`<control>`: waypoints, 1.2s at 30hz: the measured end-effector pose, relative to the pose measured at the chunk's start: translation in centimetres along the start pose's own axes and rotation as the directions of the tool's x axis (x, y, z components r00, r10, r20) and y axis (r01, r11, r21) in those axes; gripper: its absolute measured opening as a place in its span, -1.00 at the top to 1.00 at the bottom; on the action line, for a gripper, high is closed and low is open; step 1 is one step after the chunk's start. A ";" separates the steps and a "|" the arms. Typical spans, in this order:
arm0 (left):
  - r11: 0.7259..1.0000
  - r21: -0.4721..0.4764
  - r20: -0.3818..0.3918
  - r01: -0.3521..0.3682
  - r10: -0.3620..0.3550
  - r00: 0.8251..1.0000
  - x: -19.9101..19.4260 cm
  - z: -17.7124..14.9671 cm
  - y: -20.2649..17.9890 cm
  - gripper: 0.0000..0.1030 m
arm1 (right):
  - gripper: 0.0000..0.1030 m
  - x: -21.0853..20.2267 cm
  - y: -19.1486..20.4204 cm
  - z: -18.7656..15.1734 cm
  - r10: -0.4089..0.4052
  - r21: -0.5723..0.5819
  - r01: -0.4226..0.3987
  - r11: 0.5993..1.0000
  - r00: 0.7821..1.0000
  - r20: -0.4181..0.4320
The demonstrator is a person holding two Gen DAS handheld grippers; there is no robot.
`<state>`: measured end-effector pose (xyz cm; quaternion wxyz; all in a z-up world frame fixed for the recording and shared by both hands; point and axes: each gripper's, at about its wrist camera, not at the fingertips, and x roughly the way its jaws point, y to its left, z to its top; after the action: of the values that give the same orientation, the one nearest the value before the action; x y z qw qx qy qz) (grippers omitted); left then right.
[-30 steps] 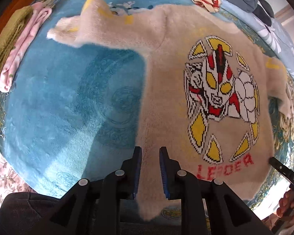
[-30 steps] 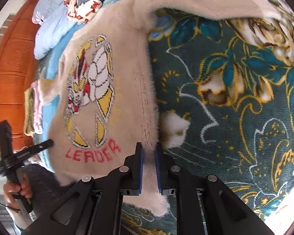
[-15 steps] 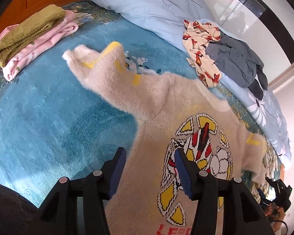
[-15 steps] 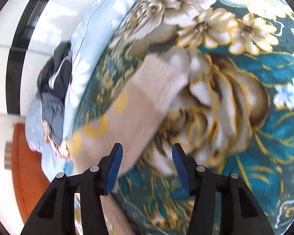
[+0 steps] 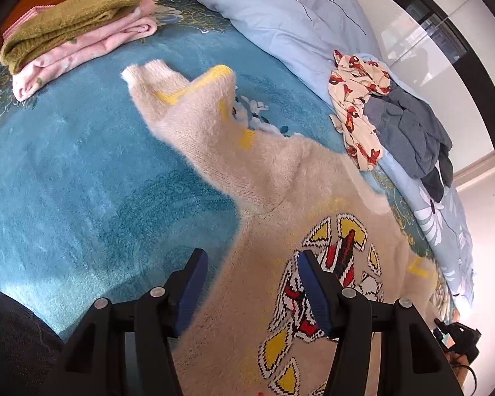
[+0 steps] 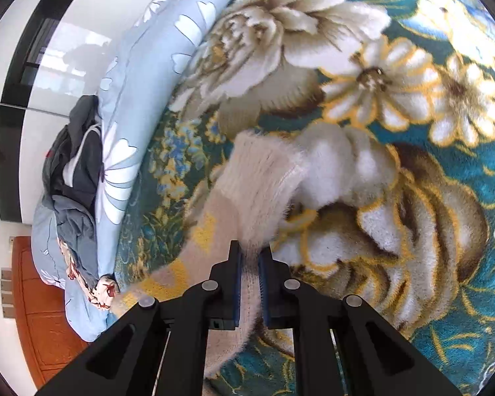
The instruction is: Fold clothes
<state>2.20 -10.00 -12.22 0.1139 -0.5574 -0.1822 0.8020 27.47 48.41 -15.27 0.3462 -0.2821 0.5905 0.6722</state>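
A fuzzy beige sweater (image 5: 280, 198) with a red, yellow and white hero print lies face up on the blue blanket (image 5: 82, 181). Its left sleeve (image 5: 188, 105) with yellow marks stretches toward the far left. My left gripper (image 5: 252, 283) is open and empty, hovering over the sweater's left side near the armpit. In the right wrist view, my right gripper (image 6: 249, 264) is shut on the sweater's right sleeve (image 6: 257, 184) just behind its ribbed cuff, over the flowered blanket (image 6: 412, 99).
A folded stack of olive and pink clothes (image 5: 72, 36) sits at the far left. A pale blue quilt (image 5: 297, 23) runs along the back with a patterned cloth (image 5: 356, 99) and dark grey clothes (image 5: 412, 135) on it. The wooden headboard (image 6: 43, 313) is beyond.
Both grippers let go of the sweater's bottom hem and moved up. The left opened and now hovers near the armpit. The right opened over the right sleeve, then shut on it.
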 end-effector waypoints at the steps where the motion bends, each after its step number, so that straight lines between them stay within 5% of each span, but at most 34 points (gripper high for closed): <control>1: 1.000 -0.017 -0.003 0.005 -0.006 1.000 0.1 0.1 0.3 -0.19 | 0.82 -0.7 0.5 0.2 0.013 -0.014 -0.013 1.000 1.000 0.018; 9: 0.994 -0.103 -0.026 0.043 -0.046 0.999 1.0 0.3 1.3 -0.19 | 0.82 -5.7 6.1 1.1 0.133 -0.175 -0.109 0.979 0.982 0.133; 16: 0.996 -0.085 0.016 0.037 -0.036 0.999 0.7 0.7 1.3 -0.19 | 0.82 -1.9 19.6 -11.3 0.267 -0.471 -0.307 0.827 0.952 -0.152; 19: 0.992 -0.116 0.039 0.057 -0.052 0.998 0.3 1.1 2.1 -0.19 | 0.82 1.2 23.6 -18.1 0.223 -0.567 -0.338 0.751 0.939 -0.263; 28: 0.984 -0.141 0.086 0.111 -0.099 0.991 -0.2 1.9 3.0 -0.21 | 0.82 11.1 28.1 -34.6 -0.056 -0.762 -0.281 0.584 0.922 -0.384; 32: 0.989 -0.081 0.107 0.126 -0.117 0.987 -0.4 3.4 2.5 -0.22 | 0.81 12.6 27.3 -37.8 -0.163 -0.822 -0.276 0.498 0.902 -0.401; 36: 0.974 -0.171 0.129 0.147 -0.125 0.984 -0.3 5.3 5.1 -0.26 | 0.60 13.2 26.4 -39.6 -0.231 -0.867 -0.291 0.404 0.885 -0.404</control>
<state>-2.51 -15.65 -12.48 0.1068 -0.5036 -0.2982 0.8038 -2.71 9.34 -15.52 -0.0294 -0.5652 0.1954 0.8010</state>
